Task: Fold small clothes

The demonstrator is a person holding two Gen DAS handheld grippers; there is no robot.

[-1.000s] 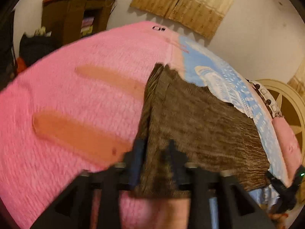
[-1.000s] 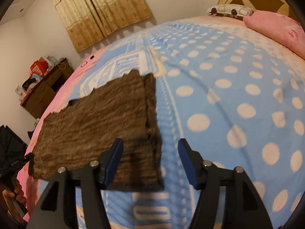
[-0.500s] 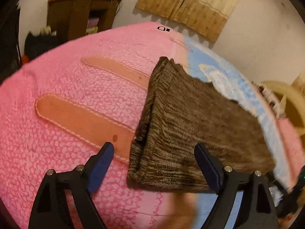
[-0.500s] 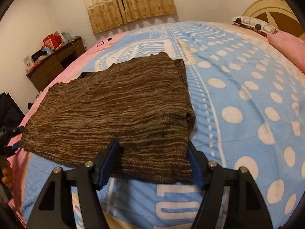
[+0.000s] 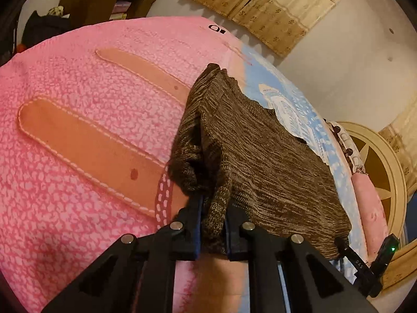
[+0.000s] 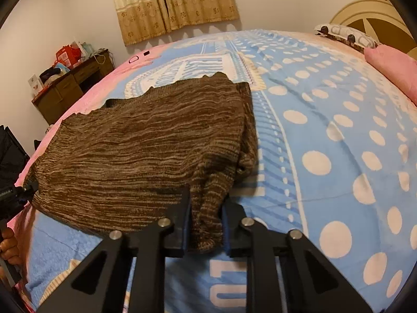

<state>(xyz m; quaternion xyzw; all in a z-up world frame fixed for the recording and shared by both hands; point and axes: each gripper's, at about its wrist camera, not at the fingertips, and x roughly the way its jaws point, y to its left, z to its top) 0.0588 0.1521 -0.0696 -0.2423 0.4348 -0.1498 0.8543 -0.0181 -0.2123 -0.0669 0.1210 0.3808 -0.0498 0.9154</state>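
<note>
A brown striped knit garment [image 5: 260,156] lies flat on the bed, folded with a doubled edge at each end. My left gripper [image 5: 213,224] is shut on its near left corner, where the knit bunches between the fingers. In the right wrist view the same garment [image 6: 146,146] spreads to the left, and my right gripper [image 6: 206,229] is shut on its near right corner. The other gripper shows at the edge of each view, in the left wrist view [image 5: 365,260] and in the right wrist view [image 6: 13,195].
The bed cover is pink [image 5: 78,130] on the left and blue with white dots [image 6: 338,143] on the right. A pink pillow [image 6: 393,65] and round headboard [image 5: 378,172] lie at the bed's head. A wooden desk [image 6: 67,88] stands by the curtained wall.
Both grippers were open around the garment's near corners half a second ago. They have now closed on the knit, bunching each corner between the fingers.
</note>
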